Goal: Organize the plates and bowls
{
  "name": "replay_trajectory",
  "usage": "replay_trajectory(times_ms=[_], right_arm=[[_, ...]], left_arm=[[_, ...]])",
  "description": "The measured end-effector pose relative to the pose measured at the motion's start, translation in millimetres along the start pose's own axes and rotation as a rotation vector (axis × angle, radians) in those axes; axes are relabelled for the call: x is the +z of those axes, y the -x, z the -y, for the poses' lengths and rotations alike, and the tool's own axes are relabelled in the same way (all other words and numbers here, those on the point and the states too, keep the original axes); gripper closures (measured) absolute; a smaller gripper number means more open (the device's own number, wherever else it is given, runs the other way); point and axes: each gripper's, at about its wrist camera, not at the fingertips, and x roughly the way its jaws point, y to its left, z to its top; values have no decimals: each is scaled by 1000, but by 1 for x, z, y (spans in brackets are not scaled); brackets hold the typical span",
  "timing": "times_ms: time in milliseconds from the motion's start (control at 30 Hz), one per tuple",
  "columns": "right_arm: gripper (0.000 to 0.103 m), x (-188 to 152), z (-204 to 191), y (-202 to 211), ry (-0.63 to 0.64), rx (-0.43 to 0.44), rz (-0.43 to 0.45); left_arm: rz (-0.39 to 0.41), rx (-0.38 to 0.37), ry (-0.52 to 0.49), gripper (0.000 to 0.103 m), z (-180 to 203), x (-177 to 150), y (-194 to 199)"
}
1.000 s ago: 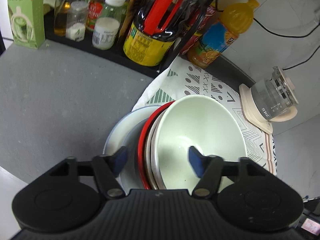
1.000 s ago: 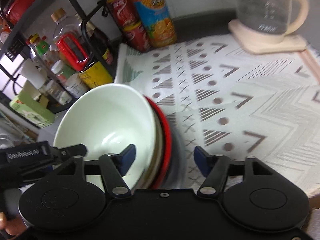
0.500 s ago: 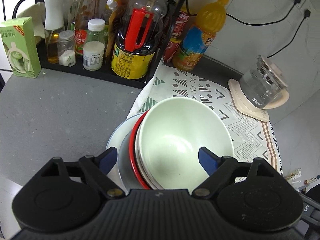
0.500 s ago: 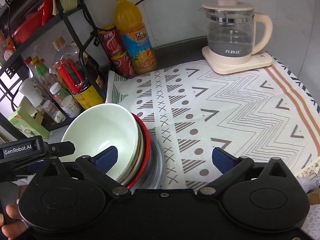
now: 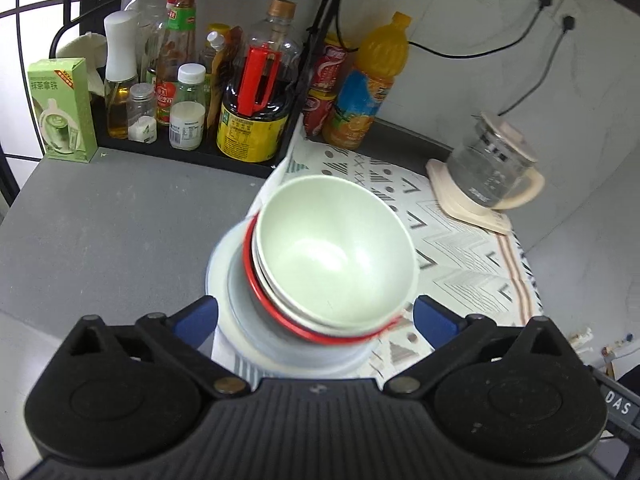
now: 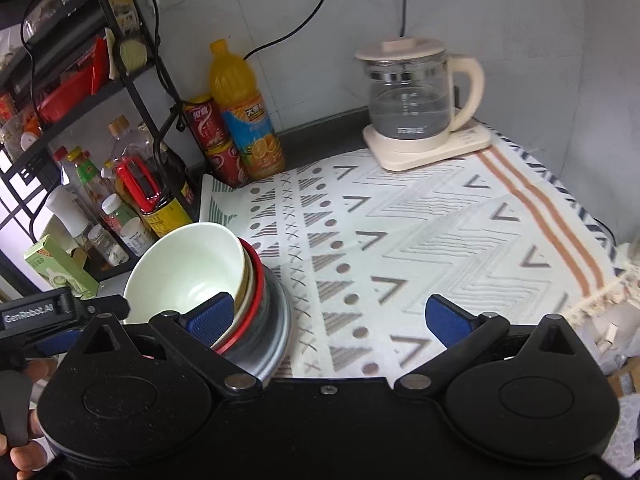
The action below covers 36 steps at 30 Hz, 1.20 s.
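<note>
Both tools are empty: left tool opening, right tool wide. The stack of bowls and plates sits on the worktop at the mat's edge; stacking seems finished, so both tools should just clear away.

one kettle, one orange juice bottle, two red cans, one green carton, one patterned mat, and maybe four nested bowls on one plate

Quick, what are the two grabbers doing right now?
Left gripper: jaws opening, holding nothing.
Right gripper: jaws open, holding nothing.
</note>
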Motion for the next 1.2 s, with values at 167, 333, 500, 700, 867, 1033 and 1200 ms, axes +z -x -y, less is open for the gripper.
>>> replay_trajectory(times_ms=[167, 333, 500, 700, 867, 1033, 1200], right_arm=[[0, -18, 11, 33, 4, -32, 39], [0, -34, 18, 61, -13, -47, 75], [0, -49, 21, 89, -2, -70, 127], [0, -67, 21, 114, 1, -89, 159], [0, -80, 22, 133, 8, -91, 175], [0, -95, 24, 151, 6, -62, 180], [0, -112, 21, 166, 34, -27, 183]], left_arm=[[33, 17, -66, 0, 11, -18, 29], [56, 10, -89, 0, 12, -35, 56], [82, 2, -125, 0, 12, -51, 81], [114, -2, -138, 0, 4, -69, 109], [127, 5, -166, 0, 0, -85, 128], [149, 4, -183, 0, -6, -100, 147], [169, -3, -223, 0, -12, -117, 161]])
